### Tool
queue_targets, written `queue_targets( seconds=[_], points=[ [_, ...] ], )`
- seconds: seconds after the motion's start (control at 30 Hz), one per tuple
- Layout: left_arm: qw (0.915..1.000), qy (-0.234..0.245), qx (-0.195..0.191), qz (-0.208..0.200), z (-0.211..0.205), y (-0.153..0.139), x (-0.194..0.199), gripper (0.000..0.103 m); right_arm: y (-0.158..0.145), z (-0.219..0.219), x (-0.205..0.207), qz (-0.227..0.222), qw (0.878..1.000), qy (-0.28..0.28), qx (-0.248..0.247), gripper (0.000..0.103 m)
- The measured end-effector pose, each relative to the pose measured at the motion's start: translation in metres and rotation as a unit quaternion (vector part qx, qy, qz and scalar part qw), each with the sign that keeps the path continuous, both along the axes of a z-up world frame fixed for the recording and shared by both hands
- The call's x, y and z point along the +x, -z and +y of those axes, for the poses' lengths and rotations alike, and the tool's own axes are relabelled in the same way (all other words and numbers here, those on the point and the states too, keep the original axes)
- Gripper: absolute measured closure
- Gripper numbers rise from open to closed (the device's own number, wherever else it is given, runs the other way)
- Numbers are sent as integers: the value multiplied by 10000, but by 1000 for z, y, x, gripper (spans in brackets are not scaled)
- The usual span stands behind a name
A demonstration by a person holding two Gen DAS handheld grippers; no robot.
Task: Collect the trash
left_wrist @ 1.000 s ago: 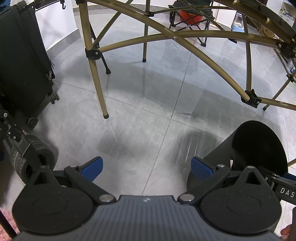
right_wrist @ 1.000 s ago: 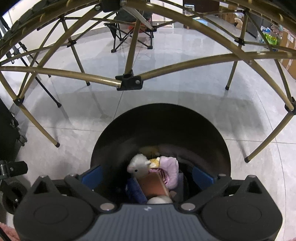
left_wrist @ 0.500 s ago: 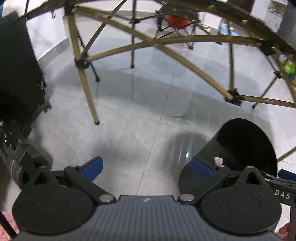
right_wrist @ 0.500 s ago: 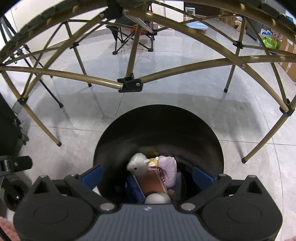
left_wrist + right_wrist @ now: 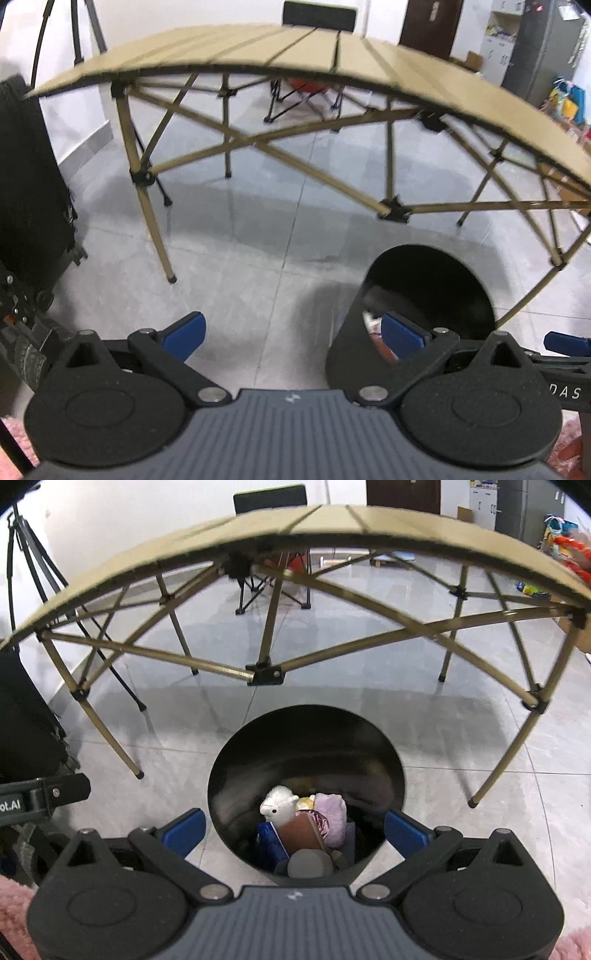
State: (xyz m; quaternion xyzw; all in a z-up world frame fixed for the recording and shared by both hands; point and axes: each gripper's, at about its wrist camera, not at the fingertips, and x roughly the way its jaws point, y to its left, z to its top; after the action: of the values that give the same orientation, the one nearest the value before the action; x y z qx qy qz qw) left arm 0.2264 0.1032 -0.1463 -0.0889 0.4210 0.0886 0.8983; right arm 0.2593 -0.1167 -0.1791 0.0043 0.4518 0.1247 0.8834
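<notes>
Both grippers are spread wide with nothing in them. The right gripper [image 5: 294, 825] hangs right over the black trash bin [image 5: 225, 775], which sits on the grey tile floor [image 5: 461, 746] just in front of the tan folding table [image 5: 295, 528]. Inside the bin: a white plush llama [image 5: 277, 805], something pink and crumpled [image 5: 331, 814], a blue box [image 5: 269, 843] and a brown card [image 5: 300, 832]. The left gripper [image 5: 291, 332] is over bare floor, bin [image 5: 351, 339] off by its right finger. That view's pretty blurry, so the bin contents there are hard to make out.
</notes>
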Motion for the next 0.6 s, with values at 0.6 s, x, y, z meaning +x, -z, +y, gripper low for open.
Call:
queue_targets(
  seconds=[0.6],
  points=[
    [9952, 611, -14, -762, -45, -89, -86, 0, -104, -54, -102, -1059, 9940, -123, 241, 0]
  ],
)
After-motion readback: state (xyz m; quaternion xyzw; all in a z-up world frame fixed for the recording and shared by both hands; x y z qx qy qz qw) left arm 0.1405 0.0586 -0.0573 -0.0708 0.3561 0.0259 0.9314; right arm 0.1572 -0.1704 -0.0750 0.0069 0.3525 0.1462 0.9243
